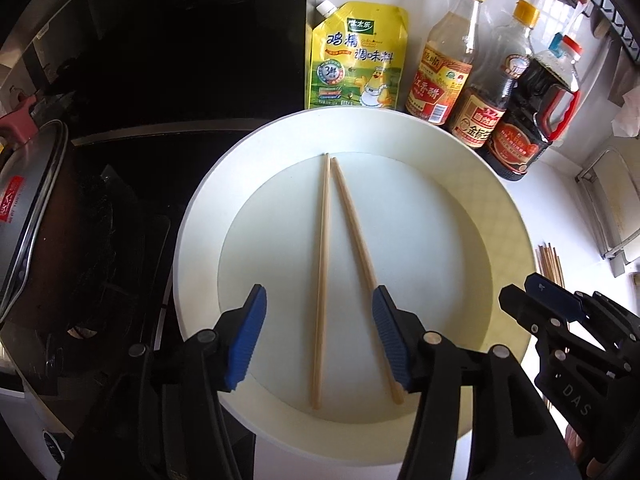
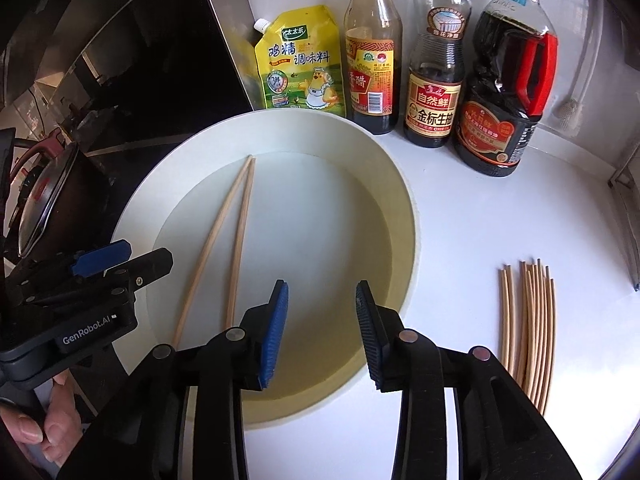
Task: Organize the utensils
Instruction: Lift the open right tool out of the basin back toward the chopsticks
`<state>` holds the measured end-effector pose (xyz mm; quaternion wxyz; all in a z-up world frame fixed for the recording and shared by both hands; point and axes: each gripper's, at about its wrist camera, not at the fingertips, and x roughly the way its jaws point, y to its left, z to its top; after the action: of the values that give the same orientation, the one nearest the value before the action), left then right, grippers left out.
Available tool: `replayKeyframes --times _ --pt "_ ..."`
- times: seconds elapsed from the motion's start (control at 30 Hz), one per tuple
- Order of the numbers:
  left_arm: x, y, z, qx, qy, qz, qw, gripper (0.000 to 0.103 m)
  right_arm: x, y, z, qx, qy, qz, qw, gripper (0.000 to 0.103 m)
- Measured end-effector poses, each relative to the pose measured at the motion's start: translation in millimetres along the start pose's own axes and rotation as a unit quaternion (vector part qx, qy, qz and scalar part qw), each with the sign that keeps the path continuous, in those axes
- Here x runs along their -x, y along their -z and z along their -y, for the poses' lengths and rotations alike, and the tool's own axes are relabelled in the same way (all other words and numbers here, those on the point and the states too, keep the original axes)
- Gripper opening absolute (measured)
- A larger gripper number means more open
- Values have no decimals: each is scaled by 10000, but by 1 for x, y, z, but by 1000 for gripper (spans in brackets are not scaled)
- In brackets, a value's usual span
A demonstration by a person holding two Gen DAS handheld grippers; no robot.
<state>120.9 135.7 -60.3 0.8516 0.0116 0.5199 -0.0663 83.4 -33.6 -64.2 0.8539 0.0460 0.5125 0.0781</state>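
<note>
Chopsticks (image 1: 324, 264) lie on plate (image 1: 460, 152) beneath parted left tongs (image 1: 320, 340); right tongs (image 2: 322, 332) parted, empty.

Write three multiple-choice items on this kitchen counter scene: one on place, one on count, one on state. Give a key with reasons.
1. Where do the two wooden chopsticks lie?
A. In the round white plate
B. On the stove
C. Across the bottles

2. How many capped sauce bottles stand behind the plate?
A. One
B. Three
C. Five

3. How is the left gripper?
A. Shut on a chopstick
B. Open
C. Shut on a bottle

Key: A, both chopsticks rest inside the plate; B, three bottles stand beside the yellow seasoning pouch; B, its blue pads stand apart, pressing on nothing.
</note>
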Motion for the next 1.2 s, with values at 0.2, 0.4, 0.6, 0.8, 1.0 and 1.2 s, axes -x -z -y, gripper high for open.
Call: replayKeyframes --times 0.2,0.4,0.6,0.8,1.0,1.2 --pt "16 7 18 -116 119 149 9998 58 23 15 13 -151 125 137 9997 38" --pt "28 14 36 -285 254 238 9990 62 39 29 32 -327 270 178 9989 40" --pt "31 21 52 -304 376 261 9985 65 51 38 43 -356 418 186 9983 45" --pt "31 26 68 -288 501 240 9980 65 63 50 61 -444 548 153 9974 46" --pt "33 34 90 -318 614 230 9973 65 77 62 84 -536 676 151 9962 46" --pt "34 41 118 -425 720 195 9963 65 87 78 115 -734 817 112 9939 47"
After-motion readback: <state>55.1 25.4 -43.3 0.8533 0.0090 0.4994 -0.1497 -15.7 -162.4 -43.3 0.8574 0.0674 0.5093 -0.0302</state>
